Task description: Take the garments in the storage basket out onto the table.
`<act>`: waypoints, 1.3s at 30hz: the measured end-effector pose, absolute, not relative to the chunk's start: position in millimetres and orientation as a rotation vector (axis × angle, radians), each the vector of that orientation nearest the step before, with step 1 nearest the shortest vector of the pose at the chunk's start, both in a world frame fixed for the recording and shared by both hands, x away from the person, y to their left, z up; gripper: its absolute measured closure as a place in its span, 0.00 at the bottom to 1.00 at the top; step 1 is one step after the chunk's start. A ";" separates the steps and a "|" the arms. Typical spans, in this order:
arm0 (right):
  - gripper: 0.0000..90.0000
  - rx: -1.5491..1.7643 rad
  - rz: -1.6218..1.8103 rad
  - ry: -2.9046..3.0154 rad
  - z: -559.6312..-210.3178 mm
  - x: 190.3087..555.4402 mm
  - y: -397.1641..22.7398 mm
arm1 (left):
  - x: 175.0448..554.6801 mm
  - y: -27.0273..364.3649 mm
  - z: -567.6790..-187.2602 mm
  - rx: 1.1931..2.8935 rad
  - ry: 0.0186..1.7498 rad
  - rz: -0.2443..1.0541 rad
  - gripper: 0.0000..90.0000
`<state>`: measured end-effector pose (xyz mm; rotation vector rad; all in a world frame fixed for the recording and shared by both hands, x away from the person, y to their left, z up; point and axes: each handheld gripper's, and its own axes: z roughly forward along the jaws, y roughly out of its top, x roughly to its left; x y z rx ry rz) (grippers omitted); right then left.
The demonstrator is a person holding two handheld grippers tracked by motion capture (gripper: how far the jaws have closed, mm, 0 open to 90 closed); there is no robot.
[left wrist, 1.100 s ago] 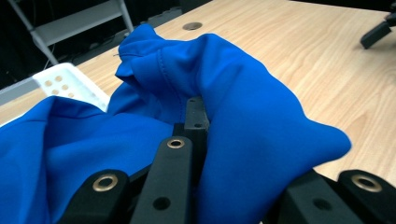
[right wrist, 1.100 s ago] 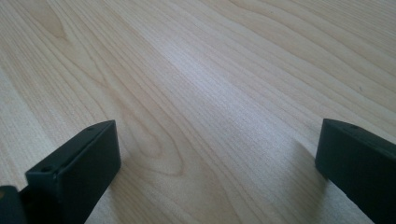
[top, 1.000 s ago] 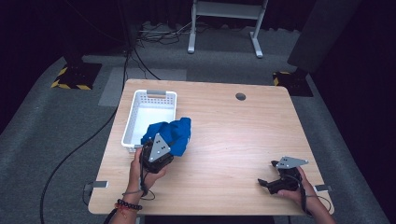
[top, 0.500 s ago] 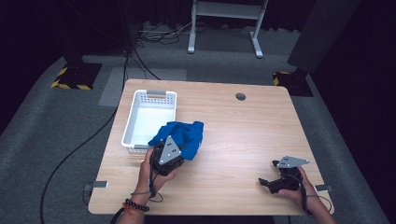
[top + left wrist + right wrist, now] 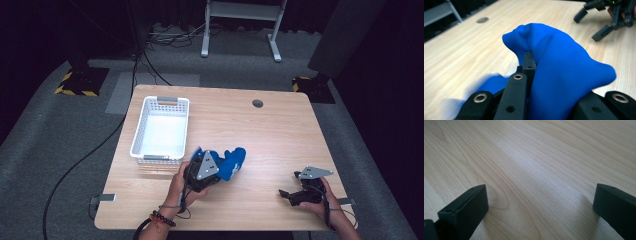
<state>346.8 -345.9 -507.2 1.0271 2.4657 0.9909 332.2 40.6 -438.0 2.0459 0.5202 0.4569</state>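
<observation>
Left tongs [image 5: 220, 167] clamp unmarked blue cloth [image 5: 231, 162]; right tongs [image 5: 287, 195] gape wide, holding nothing.

Between my left gripper's [image 5: 529, 75] matt black plastic jaws I see smooth, soft blue cloth [image 5: 559, 75], faintly sheeny. Under my right gripper's [image 5: 539, 202] jaws, pale matt wood-grain table [image 5: 536, 157]. Beyond the left jaws, white perforated plastic basket [image 5: 145, 125].

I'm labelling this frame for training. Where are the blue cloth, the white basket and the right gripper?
blue cloth [image 5: 231, 162], high view, on the bunched fabric past the left gripper.
white basket [image 5: 161, 100], high view, on its far rim at the handle.
right gripper [image 5: 285, 195], high view, midway between its open jaws.
</observation>
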 end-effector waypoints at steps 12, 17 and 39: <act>0.00 1.036 0.988 2.460 -507.1 347.5 -348.4 | 334.1 -3.3 -451.5 2.108 0.433 0.367 0.90; 0.00 1.037 0.988 2.461 -507.1 347.6 -348.4 | 332.1 -16.4 -453.4 2.116 0.407 0.346 0.90; 0.00 1.043 0.989 2.455 -507.3 347.8 -348.4 | 323.5 -68.8 -469.4 2.186 0.289 0.262 0.90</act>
